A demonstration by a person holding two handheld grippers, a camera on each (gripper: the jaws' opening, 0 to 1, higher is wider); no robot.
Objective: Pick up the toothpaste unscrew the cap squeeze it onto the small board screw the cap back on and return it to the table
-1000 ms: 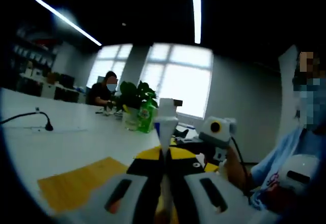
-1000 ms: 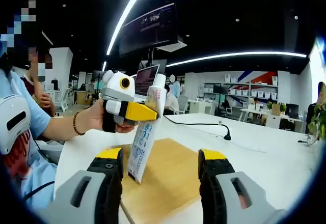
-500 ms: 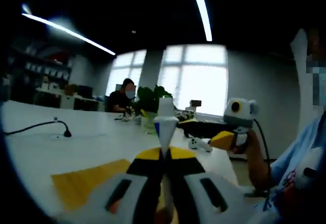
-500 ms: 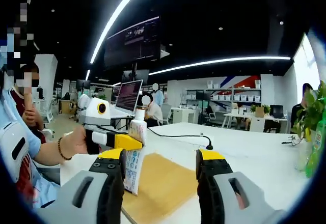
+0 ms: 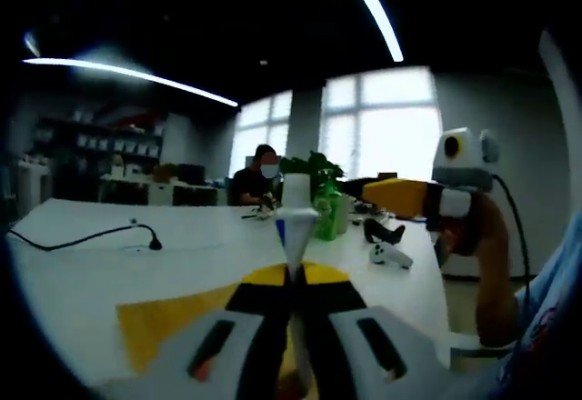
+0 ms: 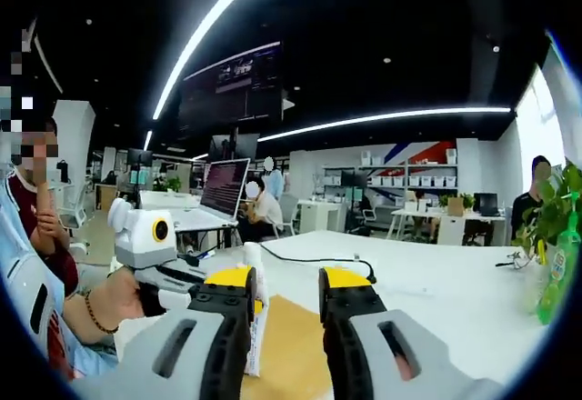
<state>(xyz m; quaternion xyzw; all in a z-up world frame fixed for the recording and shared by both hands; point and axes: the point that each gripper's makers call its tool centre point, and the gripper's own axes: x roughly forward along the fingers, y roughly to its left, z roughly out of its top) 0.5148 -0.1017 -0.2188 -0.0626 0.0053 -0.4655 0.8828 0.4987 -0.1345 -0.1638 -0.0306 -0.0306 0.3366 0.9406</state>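
The left gripper (image 5: 293,277) is clamped tight on the upright toothpaste tube (image 5: 296,214) over the yellow board (image 5: 173,323). The right gripper (image 6: 285,284) stands part-open near the cap (image 6: 251,252), gripping nothing; closing off-centre could bend the tube aside.

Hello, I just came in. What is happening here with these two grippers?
A person is working with a handheld gripper in each hand at a white table. The left gripper is shut on an upright toothpaste tube, whose white cap is on top. The right gripper has its jaws apart and is close beside the tube; the cap is not yet gripped. The yellow small board lies on the table below, with no paste visible on it.
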